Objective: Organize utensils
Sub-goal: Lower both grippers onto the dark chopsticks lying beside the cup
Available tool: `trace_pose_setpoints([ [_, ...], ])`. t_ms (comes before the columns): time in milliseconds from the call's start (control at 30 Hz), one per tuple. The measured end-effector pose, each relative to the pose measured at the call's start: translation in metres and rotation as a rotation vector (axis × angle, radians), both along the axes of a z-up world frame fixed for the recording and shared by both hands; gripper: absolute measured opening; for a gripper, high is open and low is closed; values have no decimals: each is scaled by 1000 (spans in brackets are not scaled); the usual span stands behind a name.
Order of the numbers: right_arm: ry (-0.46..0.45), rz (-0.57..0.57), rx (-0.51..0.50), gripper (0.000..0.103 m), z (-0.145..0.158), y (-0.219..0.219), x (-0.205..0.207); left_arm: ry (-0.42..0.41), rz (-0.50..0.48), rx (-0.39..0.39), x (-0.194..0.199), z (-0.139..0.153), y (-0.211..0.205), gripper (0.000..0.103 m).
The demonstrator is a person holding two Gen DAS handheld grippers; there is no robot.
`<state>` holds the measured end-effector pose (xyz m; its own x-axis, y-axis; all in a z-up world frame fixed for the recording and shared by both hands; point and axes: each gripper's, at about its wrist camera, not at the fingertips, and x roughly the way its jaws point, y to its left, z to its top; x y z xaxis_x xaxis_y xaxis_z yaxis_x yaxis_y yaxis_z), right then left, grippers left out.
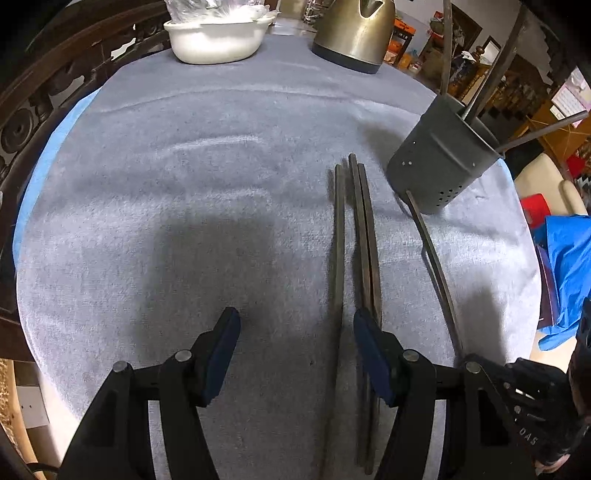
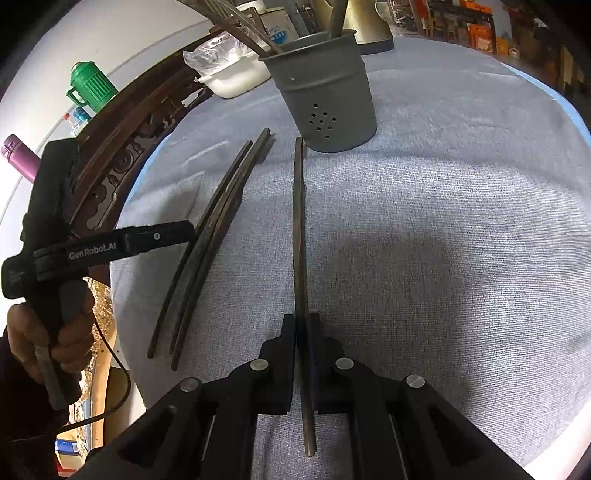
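Note:
Three dark chopsticks (image 1: 364,236) lie side by side on the grey cloth (image 1: 184,184). My left gripper (image 1: 297,328) hovers open over their near ends; the leftmost stick runs between the fingers and the right finger (image 1: 371,343) covers the other two. The right wrist view shows the same three chopsticks (image 2: 214,229) with the left gripper (image 2: 159,236) over them. My right gripper (image 2: 302,328) is shut on a fourth chopstick (image 2: 299,221), whose far tip points at the base of the grey perforated holder (image 2: 325,96). That holder (image 1: 439,162) has several sticks standing in it.
A white bowl (image 1: 218,40) with a plastic bag and a brass-coloured kettle (image 1: 351,33) stand at the far edge. Carved dark wood (image 1: 29,110) borders the left side. A blue cloth (image 1: 565,266) lies off the right edge. A green jug (image 2: 92,85) stands beyond the wood.

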<state>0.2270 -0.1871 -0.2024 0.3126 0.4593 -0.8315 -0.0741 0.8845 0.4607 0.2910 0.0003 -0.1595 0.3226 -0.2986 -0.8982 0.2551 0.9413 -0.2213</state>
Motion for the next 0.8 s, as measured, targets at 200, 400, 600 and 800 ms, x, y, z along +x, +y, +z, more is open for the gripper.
trace_pose_setpoints([
  [200, 2, -8, 21, 9, -1, -4, -1, -25, -21, 56, 7, -2, -15, 64],
  [400, -8, -4, 15, 9, -1, -4, -2, -57, -14, 98, 7, -1, -7, 14],
  [600, -20, 14, -13, 8, 1, -1, -4, -11, 37, 1, 1, -3, 23, 8],
  [800, -10, 56, -45, 8, 4, 4, -3, 23, 36, -26, -32, -2, 38, 7],
])
